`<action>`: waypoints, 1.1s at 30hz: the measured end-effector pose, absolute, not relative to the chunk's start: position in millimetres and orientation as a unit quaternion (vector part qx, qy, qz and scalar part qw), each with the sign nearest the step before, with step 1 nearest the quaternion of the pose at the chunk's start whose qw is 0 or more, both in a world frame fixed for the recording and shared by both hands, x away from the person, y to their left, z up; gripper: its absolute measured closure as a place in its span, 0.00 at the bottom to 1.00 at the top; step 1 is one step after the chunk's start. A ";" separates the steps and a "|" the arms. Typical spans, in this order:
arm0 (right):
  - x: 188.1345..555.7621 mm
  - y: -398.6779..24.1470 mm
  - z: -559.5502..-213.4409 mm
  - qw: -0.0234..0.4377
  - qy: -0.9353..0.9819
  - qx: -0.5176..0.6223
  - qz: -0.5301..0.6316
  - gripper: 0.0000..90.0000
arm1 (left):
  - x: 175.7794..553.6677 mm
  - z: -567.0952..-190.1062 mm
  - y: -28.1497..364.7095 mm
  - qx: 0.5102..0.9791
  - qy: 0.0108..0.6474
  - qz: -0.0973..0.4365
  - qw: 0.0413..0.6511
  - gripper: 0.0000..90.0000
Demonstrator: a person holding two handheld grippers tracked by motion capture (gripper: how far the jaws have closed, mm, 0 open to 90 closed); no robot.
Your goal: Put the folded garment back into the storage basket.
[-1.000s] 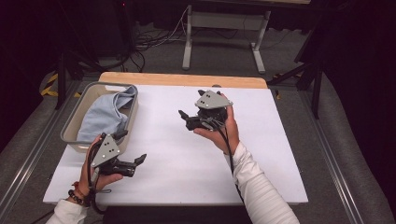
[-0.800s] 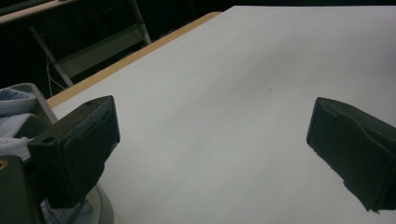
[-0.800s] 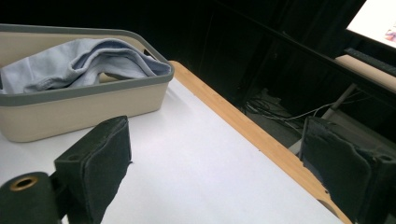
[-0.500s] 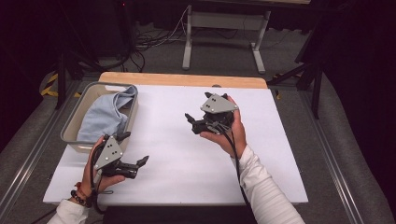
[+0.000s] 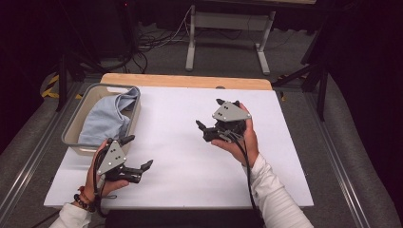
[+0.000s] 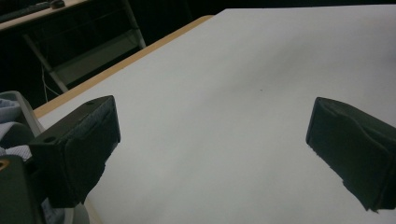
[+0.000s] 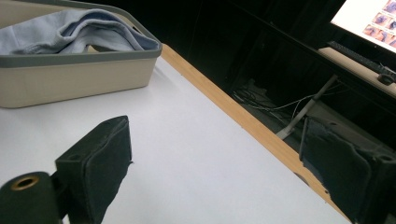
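Cloth (image 5: 105,118) sits untouched in the bin (image 5: 76,124) as the right gripper (image 5: 209,118), wide like the left gripper (image 5: 138,152), drifts back.

A white table top (image 5: 190,118) with a pale wooden far edge (image 5: 190,81) stands in a dim room; grey carpeted floor (image 5: 228,57) lies beyond it, with tangled black cables (image 5: 152,45) at the left; a light grey metal frame (image 5: 228,33) with two legs stands behind; black stand legs (image 5: 313,76) rise at the right; yellow-black tape (image 5: 50,85) marks the floor at left; in the right gripper view a lit screen (image 7: 369,18) glows above a keyboard (image 7: 359,58); the surroundings are dark.
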State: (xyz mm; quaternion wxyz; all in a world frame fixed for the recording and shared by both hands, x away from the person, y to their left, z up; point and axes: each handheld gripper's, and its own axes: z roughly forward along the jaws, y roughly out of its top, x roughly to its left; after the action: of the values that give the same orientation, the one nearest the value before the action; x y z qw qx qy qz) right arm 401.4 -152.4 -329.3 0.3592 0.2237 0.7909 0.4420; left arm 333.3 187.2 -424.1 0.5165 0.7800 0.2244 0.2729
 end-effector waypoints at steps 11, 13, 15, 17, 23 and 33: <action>390.1 -165.3 -335.7 0.367 0.792 0.227 0.431 0.11 | 333.4 -428.2 183.2 0.782 0.220 0.270 0.517 0.05; 388.3 -168.2 -337.7 0.367 0.792 0.231 0.429 0.11 | 334.2 -429.0 182.3 0.784 0.217 0.272 0.514 0.05; 386.3 -170.7 -339.7 0.370 0.792 0.232 0.426 0.11 | 334.7 -429.9 181.0 0.786 0.215 0.272 0.512 0.05; 384.3 -174.0 -342.6 0.367 0.793 0.236 0.425 0.11 | 335.0 -431.0 179.8 0.787 0.213 0.270 0.512 0.05; 375.2 -183.4 -353.9 0.366 0.798 0.239 0.415 0.11 | 335.5 -433.3 178.2 0.790 0.209 0.268 0.509 0.05; 362.1 -199.2 -368.9 0.366 0.801 0.241 0.408 0.10 | 335.0 -436.5 175.3 0.795 0.207 0.261 0.507 0.05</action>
State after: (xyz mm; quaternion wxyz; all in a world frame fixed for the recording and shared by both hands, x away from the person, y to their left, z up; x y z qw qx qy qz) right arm 362.1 -199.2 -368.9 0.3664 0.2411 0.8009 0.4076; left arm 335.0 175.3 -436.5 0.5074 0.7947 0.2070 0.2611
